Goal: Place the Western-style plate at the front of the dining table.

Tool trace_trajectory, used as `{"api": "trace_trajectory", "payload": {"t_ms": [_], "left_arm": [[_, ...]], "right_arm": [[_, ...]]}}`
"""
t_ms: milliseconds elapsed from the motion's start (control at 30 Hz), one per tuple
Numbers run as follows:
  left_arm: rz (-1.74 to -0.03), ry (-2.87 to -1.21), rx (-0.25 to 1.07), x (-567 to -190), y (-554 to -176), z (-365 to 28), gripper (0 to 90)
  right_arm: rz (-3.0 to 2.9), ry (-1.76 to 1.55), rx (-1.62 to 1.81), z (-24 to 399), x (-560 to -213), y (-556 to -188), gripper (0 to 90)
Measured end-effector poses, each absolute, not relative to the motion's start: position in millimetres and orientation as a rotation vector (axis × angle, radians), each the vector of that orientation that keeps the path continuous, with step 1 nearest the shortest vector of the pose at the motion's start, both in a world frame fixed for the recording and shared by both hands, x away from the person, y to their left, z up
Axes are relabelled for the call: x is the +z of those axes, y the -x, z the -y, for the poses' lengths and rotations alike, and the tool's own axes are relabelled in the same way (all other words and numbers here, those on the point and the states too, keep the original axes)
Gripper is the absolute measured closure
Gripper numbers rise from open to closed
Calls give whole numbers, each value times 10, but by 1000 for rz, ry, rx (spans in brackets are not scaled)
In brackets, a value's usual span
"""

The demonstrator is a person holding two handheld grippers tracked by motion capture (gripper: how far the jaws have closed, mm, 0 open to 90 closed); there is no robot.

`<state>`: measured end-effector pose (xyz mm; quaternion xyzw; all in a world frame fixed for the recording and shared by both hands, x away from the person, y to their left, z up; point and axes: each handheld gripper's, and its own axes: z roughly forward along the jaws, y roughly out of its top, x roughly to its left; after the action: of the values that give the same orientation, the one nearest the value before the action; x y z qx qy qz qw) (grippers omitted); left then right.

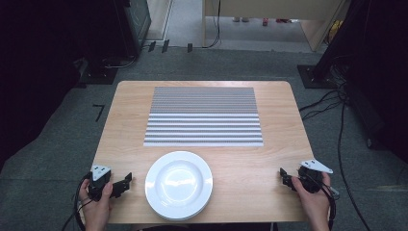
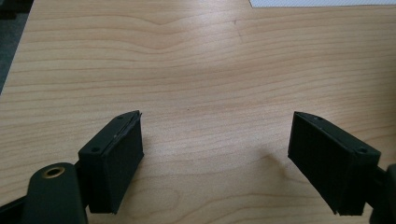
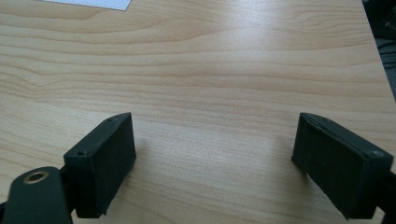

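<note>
My left tongs sit at the near left corner of the desk, held in a hand that comes in from the bottom edge, and through the left gripper view I see them released, the two black jaws spread wide with only bare wood grain between them. My right tongs rest at the near right corner in the other hand, and the right gripper view shows them released as well, jaws wide apart over bare desk, gripping nothing. Between the two, at the near edge and a little left of centre, lies a white plate, round and glossy; the left tongs are just beside its left rim without touching, while the right tongs stay well apart from it. Just beyond the plate, a grey-and-white striped mat lies flat on the middle and far part of the desk, its near edge close to the plate's far rim; a corner of it shows at the top of each gripper view. Beyond the desk, grey carpet floor carries black cables on the right, and a pale wooden cabinet stands at the far end.
</note>
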<state>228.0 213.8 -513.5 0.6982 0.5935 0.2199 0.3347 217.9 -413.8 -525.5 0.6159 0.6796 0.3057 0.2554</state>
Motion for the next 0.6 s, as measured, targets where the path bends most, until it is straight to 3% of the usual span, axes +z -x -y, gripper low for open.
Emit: {"api": "trace_trajectory", "payload": {"t_ms": [133, 267, 600], "left_arm": [[-1541, -1786, 552, -5099, -2273, -2132, 180], [-1514, -1771, 619, -5022, -2277, -2085, 180], [-1478, -1737, 608, -4932, -2271, -2022, 180]], "right_arm": [[-1837, -1683, 822, 4128, -5256, -2192, 108], [-1836, -1702, 818, 4130, -5237, -2220, 139], [-1773, -1715, 897, 4140, -4974, -2240, 139]]}}
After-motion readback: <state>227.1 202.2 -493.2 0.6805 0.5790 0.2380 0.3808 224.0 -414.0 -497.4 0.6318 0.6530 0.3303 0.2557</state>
